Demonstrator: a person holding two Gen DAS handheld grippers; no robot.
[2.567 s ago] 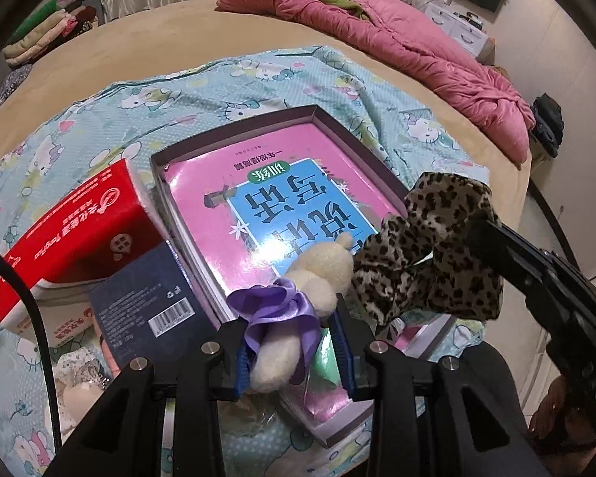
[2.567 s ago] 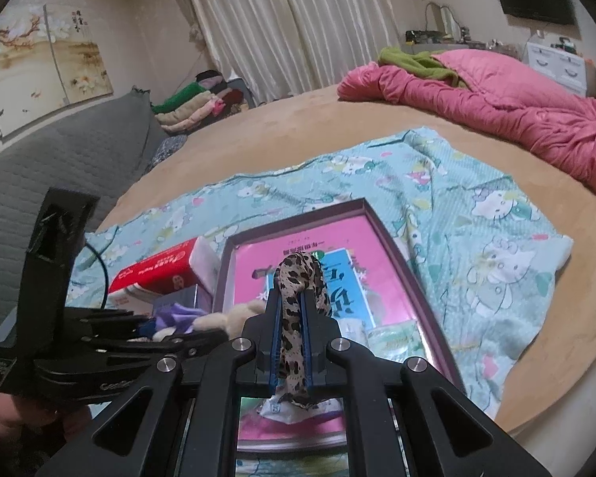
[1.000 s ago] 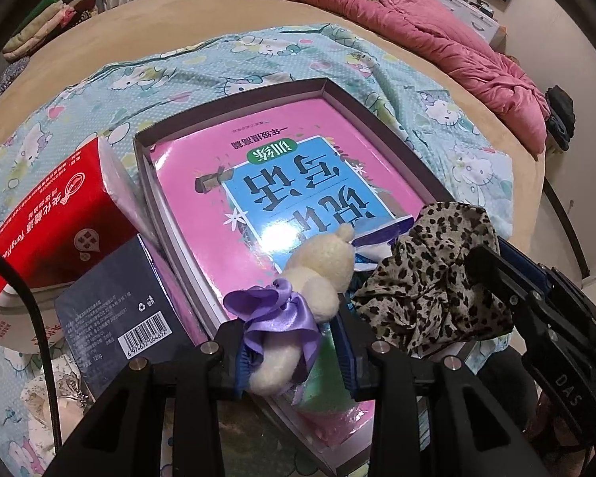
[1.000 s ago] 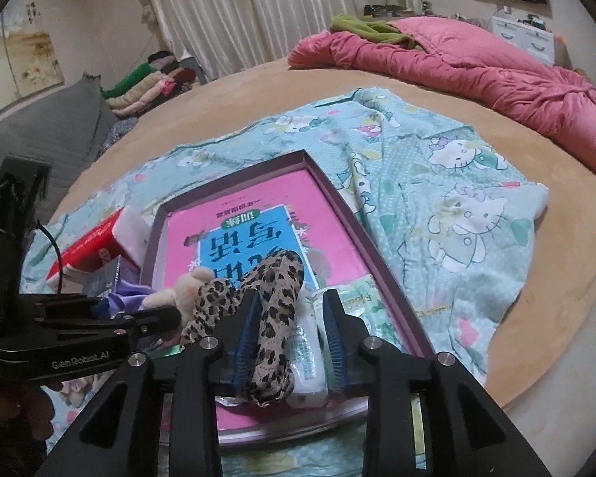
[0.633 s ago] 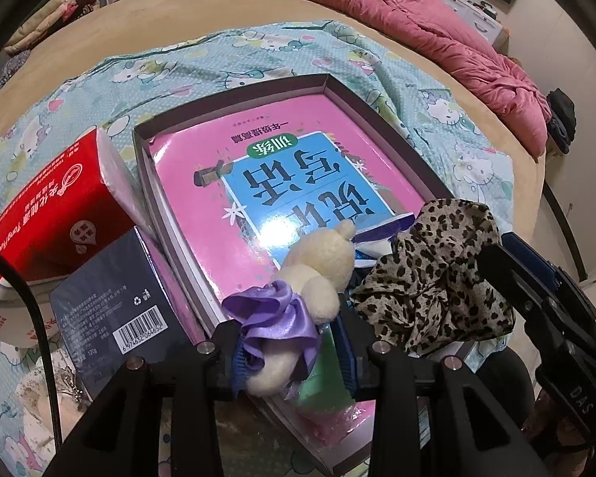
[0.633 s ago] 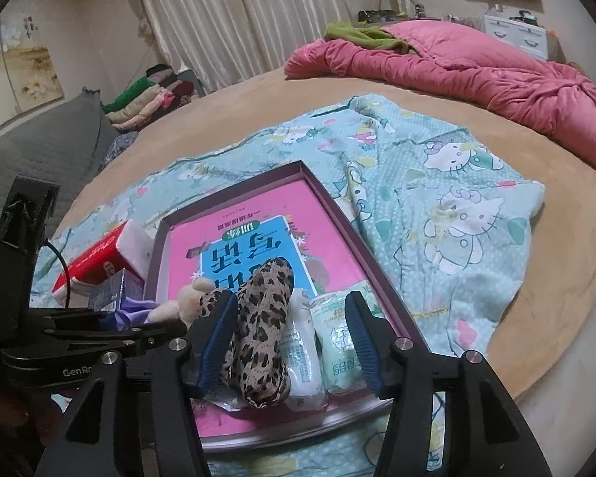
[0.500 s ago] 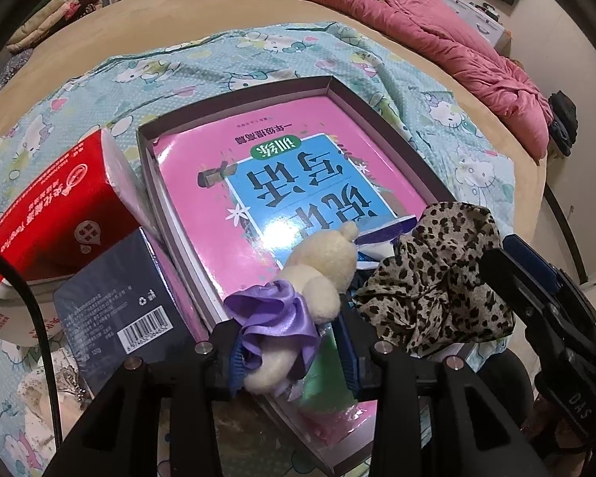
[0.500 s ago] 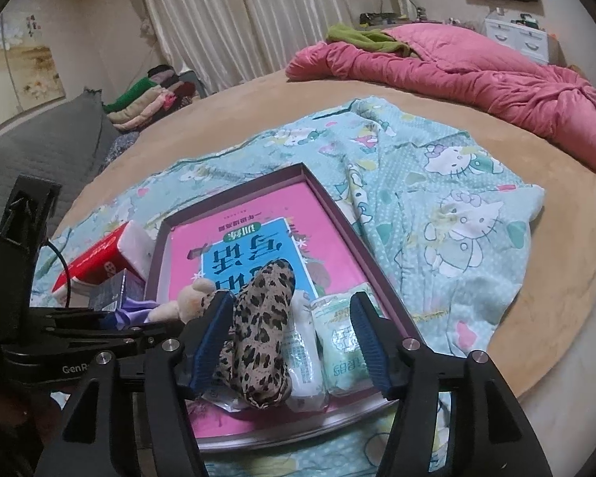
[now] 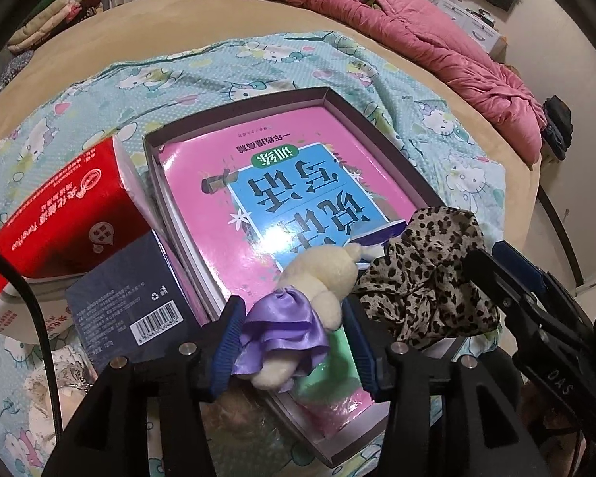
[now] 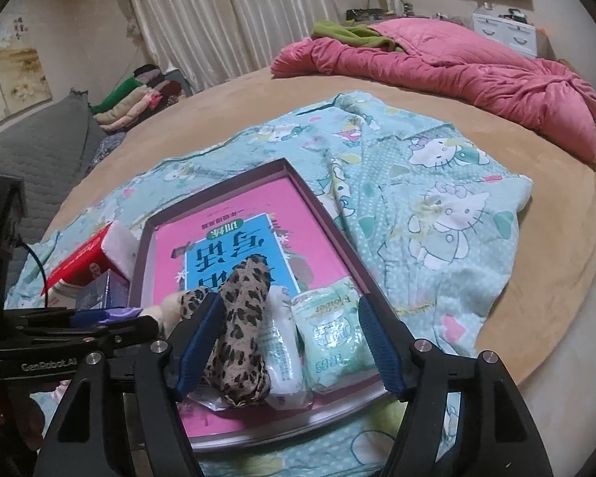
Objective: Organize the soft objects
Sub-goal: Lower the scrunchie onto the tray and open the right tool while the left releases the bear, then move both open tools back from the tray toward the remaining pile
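Observation:
A cream plush toy (image 9: 318, 282) with a purple bow lies on the near end of the purple box (image 9: 377, 135). It sits between the fingers of my left gripper (image 9: 292, 308), whose jaws are opening; the right pad stands clear of it. A leopard-print scrunchie (image 10: 244, 326) rests in the box beside the toy. My right gripper (image 10: 290, 302) straddles it with jaws opening wide, and the scrunchie lies near the left finger, not pinched. From the left wrist view the scrunchie (image 9: 425, 278) sits just ahead of the right gripper's fingers (image 9: 516, 278).
A pink book (image 9: 258, 183) fills the box; a green tissue pack (image 10: 329, 334) and a white pack (image 10: 282, 342) lie at its near end. A red tissue box (image 9: 59, 214) and a dark blue box (image 9: 127, 294) stand left. A cartoon-cat blanket (image 10: 437, 198) and a pink duvet (image 10: 457, 67) cover the bed.
The right jaws spread apart and let go of the leopard scrunchie, which now lies in the box. The left jaws widened around the plush toy. Neither hand shifted much.

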